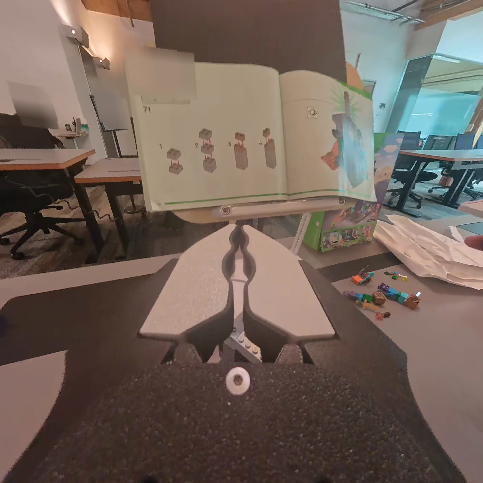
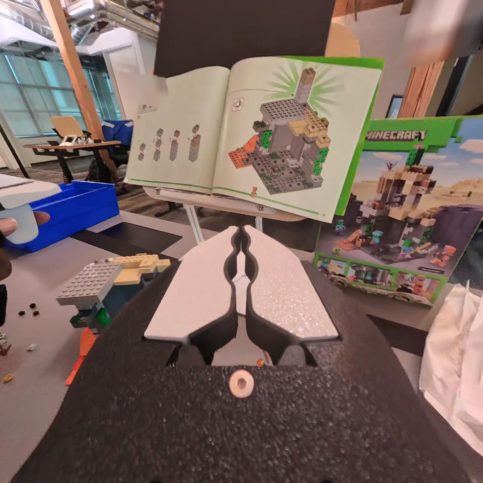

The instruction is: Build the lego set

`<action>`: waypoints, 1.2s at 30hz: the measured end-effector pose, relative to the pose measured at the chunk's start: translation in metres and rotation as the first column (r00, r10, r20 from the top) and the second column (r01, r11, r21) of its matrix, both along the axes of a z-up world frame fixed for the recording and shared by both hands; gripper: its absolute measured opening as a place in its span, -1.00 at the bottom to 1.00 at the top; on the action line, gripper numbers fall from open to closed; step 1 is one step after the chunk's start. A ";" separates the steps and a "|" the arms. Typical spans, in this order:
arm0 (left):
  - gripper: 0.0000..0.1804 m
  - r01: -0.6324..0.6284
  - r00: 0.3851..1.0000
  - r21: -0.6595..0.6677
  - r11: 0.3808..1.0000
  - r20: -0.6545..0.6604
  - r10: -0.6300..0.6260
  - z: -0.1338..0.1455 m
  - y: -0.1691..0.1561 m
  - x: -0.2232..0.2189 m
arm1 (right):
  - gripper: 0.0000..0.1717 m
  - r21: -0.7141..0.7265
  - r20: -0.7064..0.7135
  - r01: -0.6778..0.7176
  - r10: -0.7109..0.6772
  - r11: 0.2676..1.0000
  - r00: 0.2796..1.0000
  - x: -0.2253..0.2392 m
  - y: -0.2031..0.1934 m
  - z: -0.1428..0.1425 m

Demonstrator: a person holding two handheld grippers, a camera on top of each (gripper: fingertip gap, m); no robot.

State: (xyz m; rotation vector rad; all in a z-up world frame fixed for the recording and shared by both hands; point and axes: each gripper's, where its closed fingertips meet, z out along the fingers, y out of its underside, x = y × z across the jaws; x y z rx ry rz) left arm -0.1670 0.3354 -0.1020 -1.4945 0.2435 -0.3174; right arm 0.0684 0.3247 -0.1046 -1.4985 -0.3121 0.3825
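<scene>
While both grippers' fingers [image 1: 239,226] [image 2: 240,228] pressed together, bare: right view alone shows brick model [image 2: 109,285], blue bin [image 2: 75,206].

Instruction booklet [image 1: 235,183]: open on a stand [image 1: 261,210], printed pages facing both cameras.
Left page [image 1: 209,112]: a printed number in dark type at the upper left corner; a single small numeral beside each of the four grey brick-stacking diagrams in a row; a tiny round mark at the lower left corner, too small to make out.
Right page [image 2: 287,86]: a small square symbol near the upper left; a tiny page number at the lower right corner, sharp only in the right wrist view.
Box [image 2: 407,209]: stands on the bench [image 2: 39,287] right of the booklet; a brand title in blocky grey letters on the green banner [image 2: 396,136] along its top.
Box side panel [image 1: 312,235]: a small pale logo on green, not readable.
</scene>
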 end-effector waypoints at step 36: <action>-1.00 -0.029 0.998 -0.005 1.000 -0.061 0.029 -0.025 0.013 -0.006 | -1.00 -0.009 0.035 -0.042 0.042 0.999 0.998 -0.009 -0.003 -0.020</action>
